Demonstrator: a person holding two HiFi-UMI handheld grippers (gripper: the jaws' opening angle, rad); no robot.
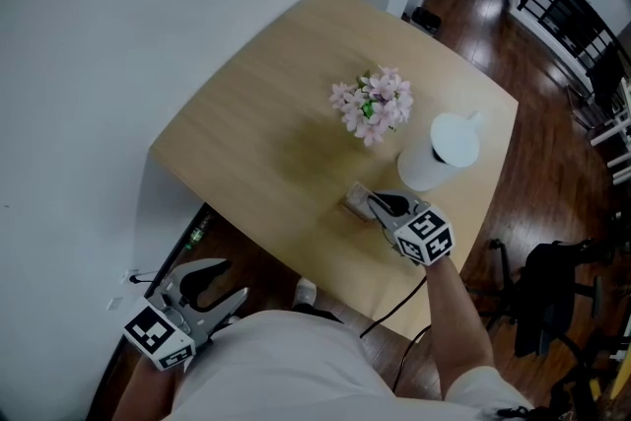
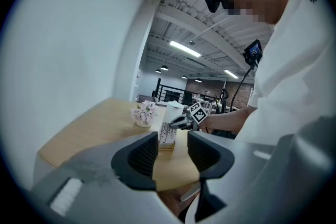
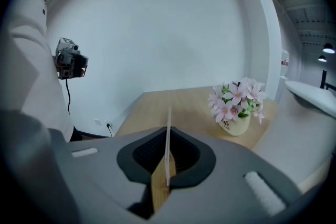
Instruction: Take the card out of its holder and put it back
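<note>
A white card (image 3: 168, 139) stands upright in a small wooden holder (image 3: 159, 191) near the front edge of the light wooden table (image 1: 256, 123). My right gripper (image 3: 168, 161) is shut on the card, which shows edge-on between its pads. In the head view, the right gripper (image 1: 379, 204) reaches onto the holder (image 1: 355, 202). My left gripper (image 1: 217, 287) hangs off the table at the lower left, open with nothing in it. The left gripper view shows its open jaws (image 2: 172, 151) and, beyond them, the card (image 2: 167, 132) with the right gripper (image 2: 179, 122) on it.
A small pot of pink flowers (image 1: 373, 105) and a white jug (image 1: 440, 153) stand just behind the holder. A white wall runs along the table's left. Dark chairs (image 1: 562, 301) stand on the wooden floor to the right.
</note>
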